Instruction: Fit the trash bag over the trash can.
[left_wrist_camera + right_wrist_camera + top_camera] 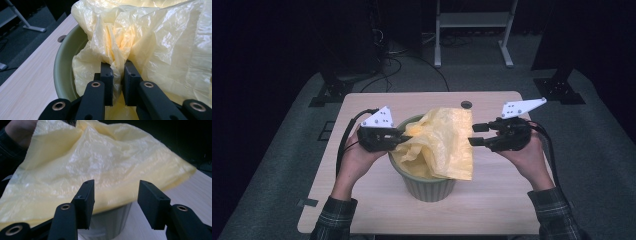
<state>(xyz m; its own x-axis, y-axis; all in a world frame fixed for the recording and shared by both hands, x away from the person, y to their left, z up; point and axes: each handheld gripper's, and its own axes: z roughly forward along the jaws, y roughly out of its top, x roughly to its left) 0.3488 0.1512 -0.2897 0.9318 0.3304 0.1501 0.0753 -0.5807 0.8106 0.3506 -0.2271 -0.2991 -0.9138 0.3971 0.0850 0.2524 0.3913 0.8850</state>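
Observation:
A yellow plastic bag (pixel 442 142) lies crumpled in and over a green ribbed bin (pixel 429 190) in the middle of the table. My left gripper (pixel 404 136) is at the bin's left rim. In the left gripper view its jaws (pixel 118 67) are shut on a bunched fold of the bag (pixel 162 50) above the bin's rim (pixel 58 65). My right gripper (pixel 476 134) hovers just right of the bag. In the right gripper view it (pixel 116 187) stands open, with the bag's sheet (pixel 100 162) beyond the jaws and nothing pinched between them; the bin (pixel 112 220) is below.
The light wooden table (pixel 492 200) has a round cable hole (pixel 466 104) near its far edge. A white metal stand (pixel 472 20) and dark stand feet (pixel 329 92) rest on the grey carpet beyond. A hand (pixel 20 130) appears behind the bag.

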